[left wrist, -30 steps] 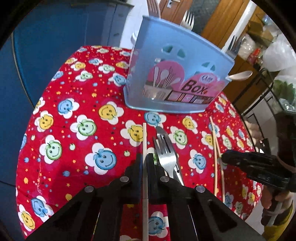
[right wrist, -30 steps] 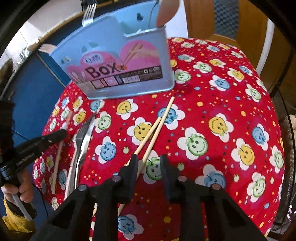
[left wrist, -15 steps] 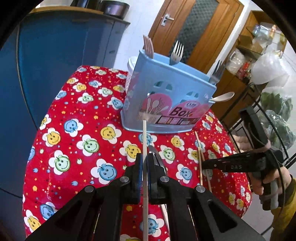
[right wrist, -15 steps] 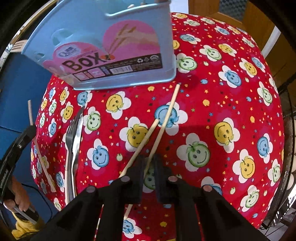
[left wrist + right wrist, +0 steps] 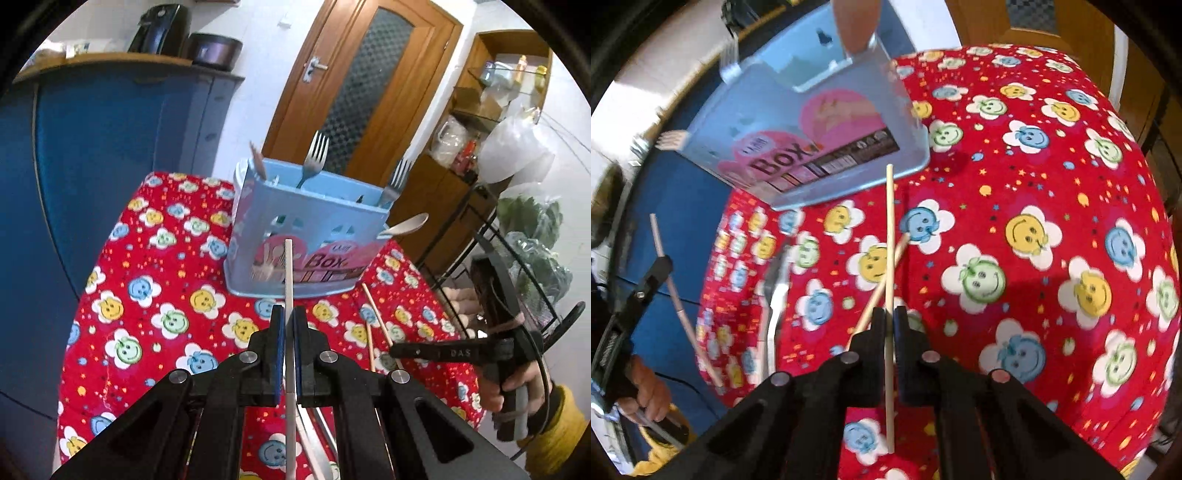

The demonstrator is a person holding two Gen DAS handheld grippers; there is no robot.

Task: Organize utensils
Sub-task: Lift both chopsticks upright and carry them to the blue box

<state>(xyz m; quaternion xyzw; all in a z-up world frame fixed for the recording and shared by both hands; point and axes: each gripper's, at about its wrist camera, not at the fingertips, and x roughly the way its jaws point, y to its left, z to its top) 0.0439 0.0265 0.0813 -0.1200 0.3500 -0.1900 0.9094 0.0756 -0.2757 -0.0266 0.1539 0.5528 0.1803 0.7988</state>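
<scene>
A blue utensil box [image 5: 306,236] stands at the far side of the red smiley-face tablecloth [image 5: 166,295], with forks [image 5: 314,158] and a spoon [image 5: 406,223] in it. My left gripper [image 5: 288,317] is shut on a pale stick [image 5: 288,273], held above the cloth and pointing at the box. My right gripper [image 5: 889,317] has its jaws closing onto a wooden chopstick [image 5: 889,221], and the pads press on it. A second chopstick [image 5: 899,247] lies on the cloth under it. A fork and another metal utensil [image 5: 775,291] lie to the left.
A blue cabinet [image 5: 92,147] flanks the table on the left. A wooden door [image 5: 362,85] is behind the box. A wire rack [image 5: 517,240] with bags stands at the right. The cloth [image 5: 1071,184] drops off at the round table edge.
My left gripper rose and drew back from the box with the pale stick. My right gripper's jaws shut on one chopstick and tilted it up off the cloth.
</scene>
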